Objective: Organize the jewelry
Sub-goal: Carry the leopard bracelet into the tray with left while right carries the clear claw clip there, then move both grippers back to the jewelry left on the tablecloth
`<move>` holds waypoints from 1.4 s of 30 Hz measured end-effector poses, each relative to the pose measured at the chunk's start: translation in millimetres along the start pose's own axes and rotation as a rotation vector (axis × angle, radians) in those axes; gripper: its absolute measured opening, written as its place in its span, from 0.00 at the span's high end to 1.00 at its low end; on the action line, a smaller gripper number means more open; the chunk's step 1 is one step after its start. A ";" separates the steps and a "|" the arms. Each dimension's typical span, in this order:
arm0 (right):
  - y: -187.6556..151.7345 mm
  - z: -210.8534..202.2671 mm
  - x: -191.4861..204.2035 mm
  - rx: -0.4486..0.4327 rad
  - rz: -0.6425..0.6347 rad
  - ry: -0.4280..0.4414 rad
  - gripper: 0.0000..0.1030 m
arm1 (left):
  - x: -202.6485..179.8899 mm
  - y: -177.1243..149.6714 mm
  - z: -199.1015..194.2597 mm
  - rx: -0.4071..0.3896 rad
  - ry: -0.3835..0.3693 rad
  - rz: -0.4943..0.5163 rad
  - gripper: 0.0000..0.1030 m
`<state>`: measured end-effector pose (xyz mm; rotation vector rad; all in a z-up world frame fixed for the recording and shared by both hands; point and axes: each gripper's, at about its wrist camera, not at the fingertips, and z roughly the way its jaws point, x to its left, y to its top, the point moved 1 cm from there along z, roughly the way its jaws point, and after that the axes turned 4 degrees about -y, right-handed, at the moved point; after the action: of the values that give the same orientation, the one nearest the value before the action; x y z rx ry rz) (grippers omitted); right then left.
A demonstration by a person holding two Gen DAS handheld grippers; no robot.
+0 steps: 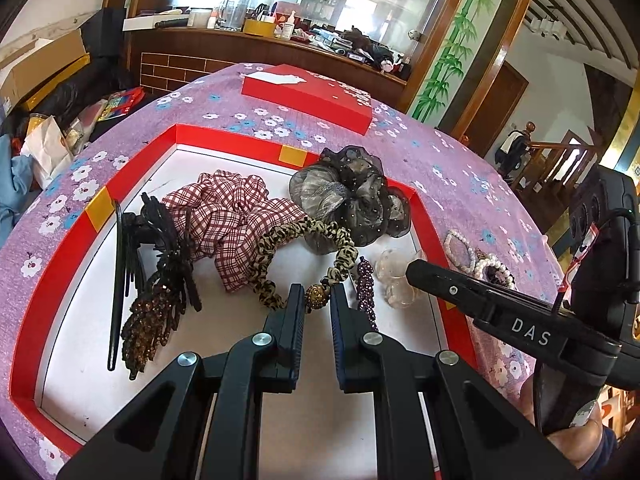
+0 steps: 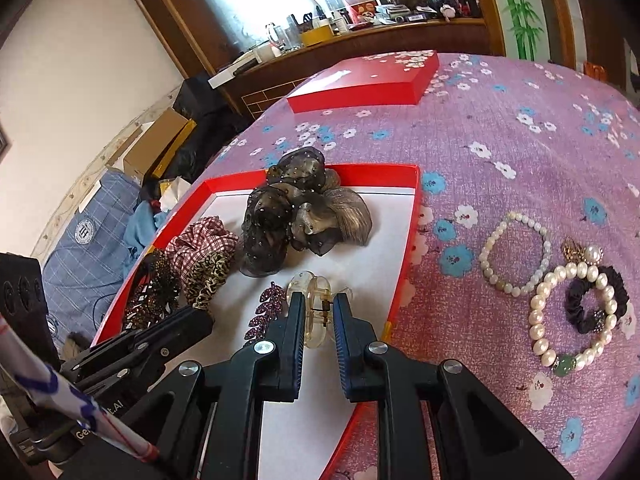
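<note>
The left gripper (image 1: 316,300) is pinching the leopard hair tie's (image 1: 304,248) gold bead (image 1: 316,295) inside the red box (image 1: 72,236). The right gripper (image 2: 318,308) is pinching a clear clip (image 2: 316,312), partly hidden; the pearl bracelets (image 2: 516,256) are lying outside.

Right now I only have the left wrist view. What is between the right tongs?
Observer: A clear hair claw sits between the right tongs, inside the red box.
Operator: What's behind that arm, out on the cloth?
Observer: Beside the small pearl bracelet lies a larger pearl bracelet with a green bead, which your view hides.
Operator: Anything else there?
Observer: A black scrunchie overlaps the larger bracelet.
</note>
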<state>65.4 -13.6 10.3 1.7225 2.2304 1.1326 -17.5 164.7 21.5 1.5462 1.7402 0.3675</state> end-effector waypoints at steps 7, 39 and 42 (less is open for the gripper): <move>-0.4 -2.8 2.3 -0.016 -0.021 -0.017 0.84 | -0.5 0.3 2.8 0.008 -0.005 0.004 0.88; -1.5 -75.1 -78.1 -0.061 0.427 0.229 0.63 | -4.8 -0.9 -7.9 -0.042 0.013 0.020 0.77; 0.4 -93.3 -86.3 -0.071 0.436 0.225 0.60 | -4.7 -1.2 -8.6 -0.047 0.019 0.018 0.77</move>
<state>49.6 -134.0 47.6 2.2175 1.9408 1.5396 -24.5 162.3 28.1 1.5300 1.7214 0.4305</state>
